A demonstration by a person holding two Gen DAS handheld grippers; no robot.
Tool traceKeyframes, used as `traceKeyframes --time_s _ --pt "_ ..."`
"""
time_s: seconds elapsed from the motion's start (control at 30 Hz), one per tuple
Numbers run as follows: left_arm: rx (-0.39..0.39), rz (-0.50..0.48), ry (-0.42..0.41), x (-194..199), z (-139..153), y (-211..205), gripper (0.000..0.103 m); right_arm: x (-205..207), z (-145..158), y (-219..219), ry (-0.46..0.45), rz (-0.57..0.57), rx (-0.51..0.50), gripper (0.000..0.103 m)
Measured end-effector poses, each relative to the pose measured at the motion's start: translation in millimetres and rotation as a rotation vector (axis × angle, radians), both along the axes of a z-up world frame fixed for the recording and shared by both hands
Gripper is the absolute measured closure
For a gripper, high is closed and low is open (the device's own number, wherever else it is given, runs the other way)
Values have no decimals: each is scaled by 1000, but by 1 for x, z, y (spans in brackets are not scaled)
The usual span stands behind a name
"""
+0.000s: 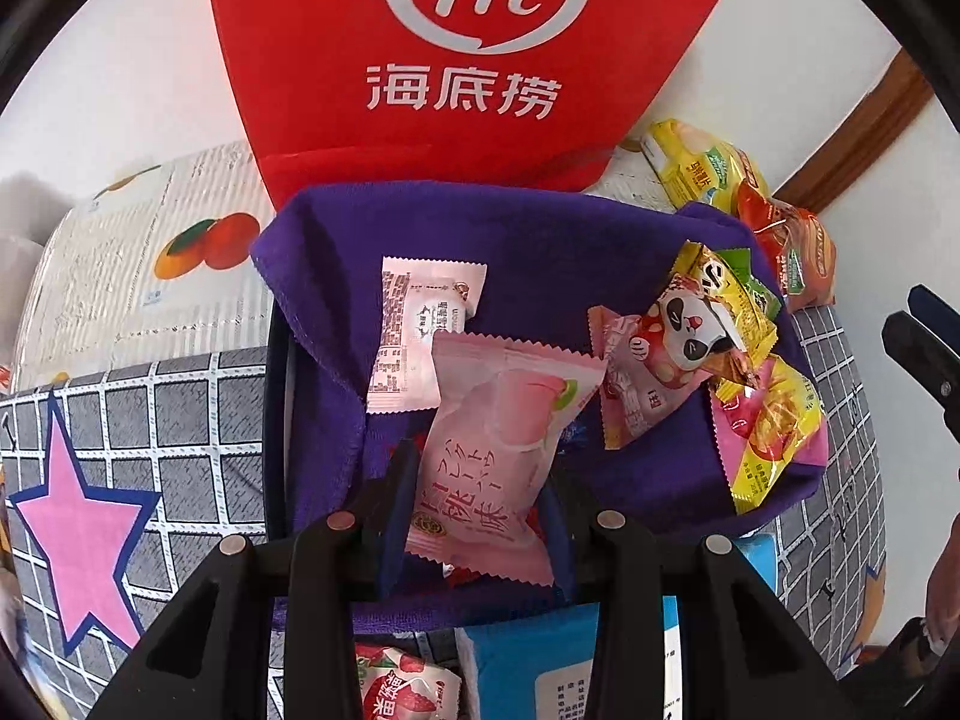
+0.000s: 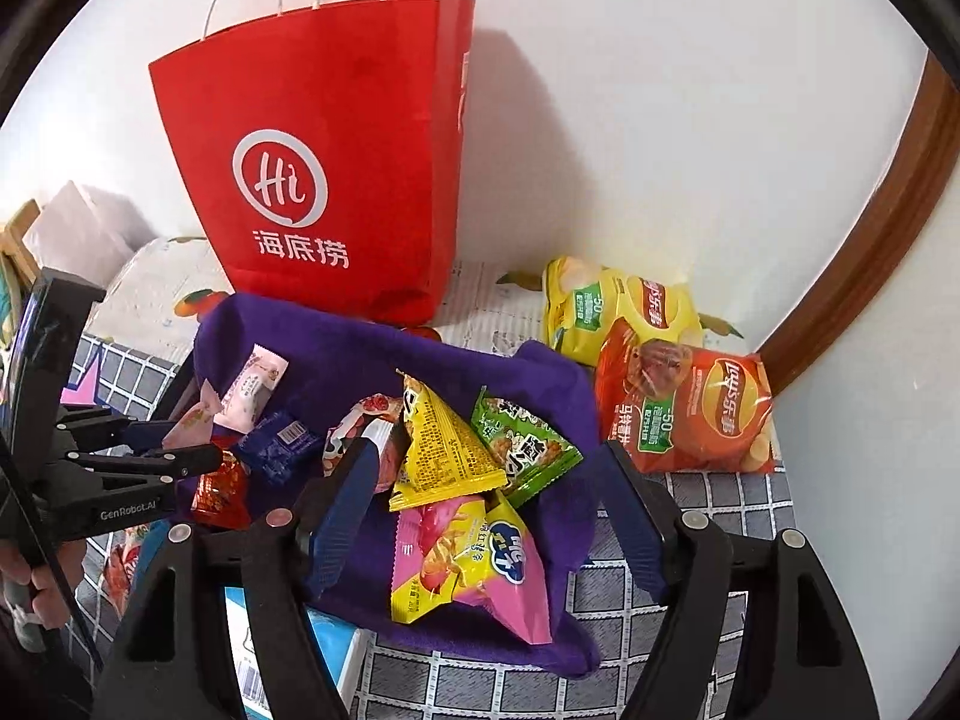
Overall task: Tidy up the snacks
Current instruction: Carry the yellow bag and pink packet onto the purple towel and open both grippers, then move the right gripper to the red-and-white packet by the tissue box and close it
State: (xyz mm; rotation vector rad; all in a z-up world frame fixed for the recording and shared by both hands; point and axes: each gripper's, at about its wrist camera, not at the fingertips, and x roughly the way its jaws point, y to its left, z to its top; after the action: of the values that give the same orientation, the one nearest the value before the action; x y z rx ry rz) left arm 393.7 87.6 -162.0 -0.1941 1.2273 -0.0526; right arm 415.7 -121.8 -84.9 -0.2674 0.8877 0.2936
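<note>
Fingers (image 1: 480, 516) on my left clench pink peach packet (image 1: 498, 456); only right view shows right fingers (image 2: 486, 480) released, chip bags (image 2: 684, 408) whole.

A red paper bag (image 2: 318, 180) stands against the white wall (image 2: 660, 120); a blue packet (image 1: 528, 660) lies on the checked cloth (image 1: 180, 420).

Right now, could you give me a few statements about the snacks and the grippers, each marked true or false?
1. The left gripper is shut on the pink peach snack packet. True.
2. The right gripper clamps the yellow triangular packet. False: it is open.
3. The red paper bag lies flat. False: it stands upright against the wall.
4. Two chip bags, yellow and orange, lie outside the purple cloth. True.
</note>
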Motion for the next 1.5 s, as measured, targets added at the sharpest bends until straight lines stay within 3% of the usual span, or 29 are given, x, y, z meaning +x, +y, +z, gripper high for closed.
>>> traceKeyframes --time_s 0.3,0.33,0.4,0.43,0.53,0.97,1.1,1.2,1.4,1.5 --pt "23 8 37 4 -6 1 65 0 -1 3 -6 0 -16 29" --pt "23 4 37 5 -7 0 62 0 -1 3 -6 0 -17 29" --pt "30 3 18 5 -3 -1 39 0 -1 3 -7 0 -16 29" --pt "39 4 3 5 -1 -2 38 -1 0 3 -8 1 -13 29" --pt "59 1 -34 3 10 -1 38 -3 3 4 -16 9 0 29" --pt "-17 31 -181 -17 62 19 38 -23 33 -2 -93 7 124 29" --pt "-10 9 -244 -26 80 18 38 -38 42 6 -153 11 56 29" --pt "12 6 -288 -32 92 17 38 -55 49 8 -202 0 60 29" --pt "26 17 -351 -48 114 20 38 -96 29 11 -187 -24 57 29" --pt "10 -27 -383 -60 128 18 38 -117 14 12 -150 -31 63 30"
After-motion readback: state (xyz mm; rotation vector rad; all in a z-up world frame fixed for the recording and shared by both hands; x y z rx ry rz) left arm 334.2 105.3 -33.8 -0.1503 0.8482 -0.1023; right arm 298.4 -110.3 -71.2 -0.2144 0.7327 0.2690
